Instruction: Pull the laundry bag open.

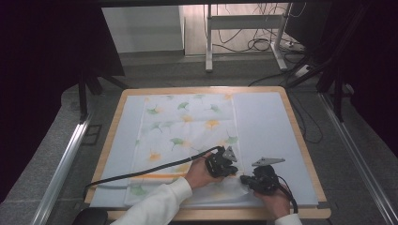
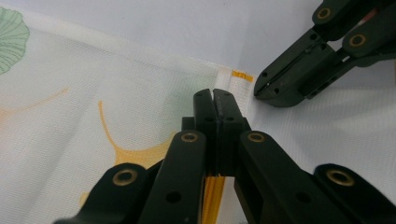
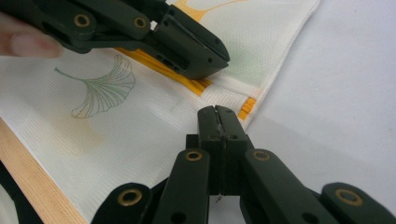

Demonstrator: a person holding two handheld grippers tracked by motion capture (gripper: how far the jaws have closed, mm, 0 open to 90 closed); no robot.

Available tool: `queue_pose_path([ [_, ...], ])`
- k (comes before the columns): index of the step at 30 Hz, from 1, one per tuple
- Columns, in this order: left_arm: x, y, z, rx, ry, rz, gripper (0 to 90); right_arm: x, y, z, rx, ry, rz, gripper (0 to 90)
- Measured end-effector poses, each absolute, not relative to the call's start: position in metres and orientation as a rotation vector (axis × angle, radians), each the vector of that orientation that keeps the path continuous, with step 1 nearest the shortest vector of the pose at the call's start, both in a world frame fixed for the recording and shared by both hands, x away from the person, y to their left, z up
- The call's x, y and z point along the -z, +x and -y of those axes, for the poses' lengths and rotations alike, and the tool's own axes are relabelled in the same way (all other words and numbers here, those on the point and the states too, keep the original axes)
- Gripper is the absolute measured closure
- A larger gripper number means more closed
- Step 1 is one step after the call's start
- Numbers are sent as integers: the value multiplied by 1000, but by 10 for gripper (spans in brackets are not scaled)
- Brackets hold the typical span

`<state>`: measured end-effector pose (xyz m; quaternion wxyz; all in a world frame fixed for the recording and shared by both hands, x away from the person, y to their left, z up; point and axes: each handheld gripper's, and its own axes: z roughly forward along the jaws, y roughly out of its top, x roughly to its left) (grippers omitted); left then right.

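Note:
A white cloth [image 1: 187, 126] printed with green and yellow ginkgo leaves lies spread on a pale blue mat [image 1: 265, 122]. An orange stripe [image 1: 157, 176] crosses it near the front. Both grippers sit at the cloth's front right corner [image 3: 254, 105]. My left gripper [image 1: 234, 172] is shut, its tips [image 2: 214, 95] resting on the cloth just inside the hem. My right gripper [image 1: 243, 179] is also shut, its tips [image 3: 216, 112] at the cloth's edge a little nearer the corner. In the right gripper view the left gripper [image 3: 219, 60] lies over the stripe. I see no fold raised between either pair of jaws.
The mat covers a wooden table [image 1: 300, 140] whose front edge [image 3: 32, 177] runs close behind the grippers. Bare mat [image 3: 345, 93] stretches to the right of the cloth. A desk frame and cables [image 1: 248, 42] stand on the floor beyond the table.

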<state>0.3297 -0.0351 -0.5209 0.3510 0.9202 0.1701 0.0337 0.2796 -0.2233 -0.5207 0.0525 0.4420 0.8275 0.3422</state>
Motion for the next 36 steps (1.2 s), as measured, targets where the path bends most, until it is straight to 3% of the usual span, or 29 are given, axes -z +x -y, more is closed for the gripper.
queue_pose_path([
  [18, 519, 326, 29, -112, 2406, -434, 900, 521, 281, 225, -1050, 1342, -2520, 899],
  [36, 523, 326, -1, -76, 2376, -496, 900, 522, 281, 226, -1064, 1362, -2521, 899],
])
